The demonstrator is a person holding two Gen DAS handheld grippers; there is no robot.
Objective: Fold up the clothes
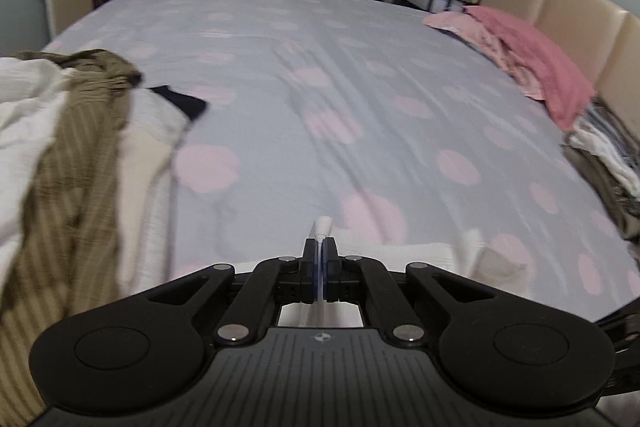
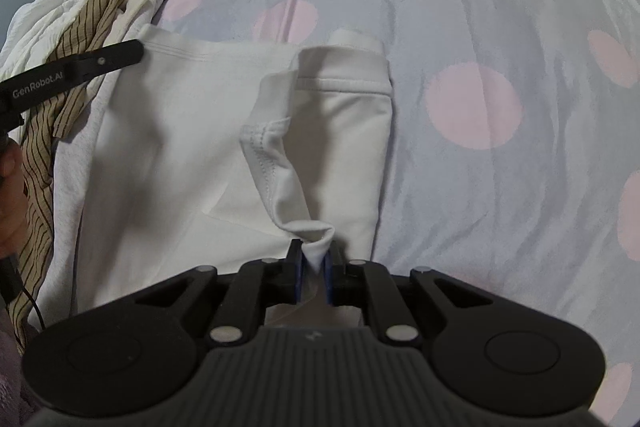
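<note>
White cotton garment (image 1: 322, 225) shows as a thin pinched edge between the closed jaws of the left hand-held gripper (image 1: 319, 247) in the left wrist view, above a grey bedspread with pink dots (image 1: 360, 87). A heap of olive striped and white clothes (image 1: 72, 131) lies at the left, a pink cloth pile (image 1: 532, 63) by the beige padded headboard (image 1: 568, 11).

Right wrist view: the right hand-held gripper (image 2: 314, 259) stands narrow, clamped on a bunched fold of the white cotton garment (image 2: 180, 155), which lies partly folded on the bedspread (image 2: 500, 27). The left hand-held gripper's black finger (image 2: 100, 61) reaches over the garment's left edge, beside the striped heap (image 2: 80, 27).
</note>
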